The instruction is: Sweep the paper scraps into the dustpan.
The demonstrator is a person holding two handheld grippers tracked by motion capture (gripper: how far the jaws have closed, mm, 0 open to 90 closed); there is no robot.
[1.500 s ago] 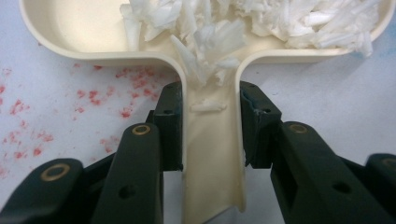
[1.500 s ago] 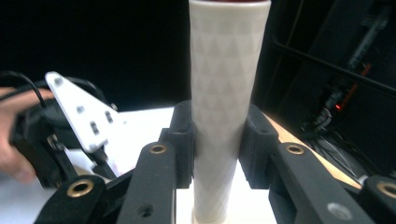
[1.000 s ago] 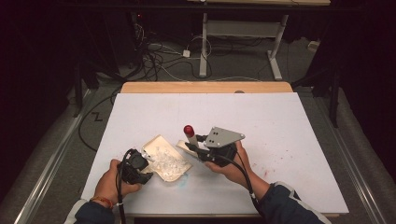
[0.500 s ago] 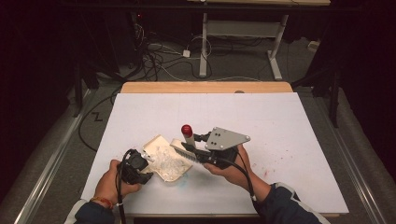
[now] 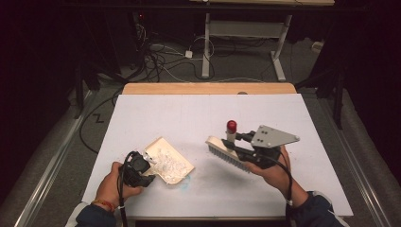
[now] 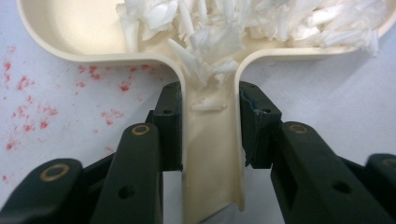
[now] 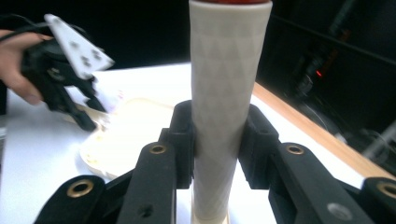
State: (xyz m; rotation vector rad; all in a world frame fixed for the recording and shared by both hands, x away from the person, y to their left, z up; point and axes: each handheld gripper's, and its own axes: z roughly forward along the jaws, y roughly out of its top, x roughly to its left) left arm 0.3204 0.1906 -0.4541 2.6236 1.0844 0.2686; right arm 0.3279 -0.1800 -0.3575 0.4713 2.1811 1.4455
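Note:
A cream dustpan (image 5: 168, 161) lies on the white table (image 5: 198, 113) at the front left, holding a heap of white paper shreds (image 5: 165, 158). My left gripper (image 5: 142, 166) is shut on the pan's handle (image 6: 210, 154), one pad on each side of it, and my left gripper (image 6: 210, 98) faces the shreds (image 6: 243, 28). To the right of the pan my right gripper (image 5: 239, 142) holds a hand brush (image 5: 227, 153) above the table, bristles down. It is shut on the brush's pale upright handle (image 7: 226, 93), which has a red tip (image 5: 231, 126).
Red specks (image 6: 28, 112) dot the table beside the pan. A wooden board (image 5: 208, 88) lines the far edge. Cables (image 5: 161, 56) and desk legs (image 5: 206, 47) lie on the dark floor beyond. The right gripper view shows the left gripper (image 7: 70, 65) at the pan (image 7: 126, 135).
My right gripper has carried the brush to the right and slightly up, away from the dustpan. The left gripper and the pan have stayed in place.

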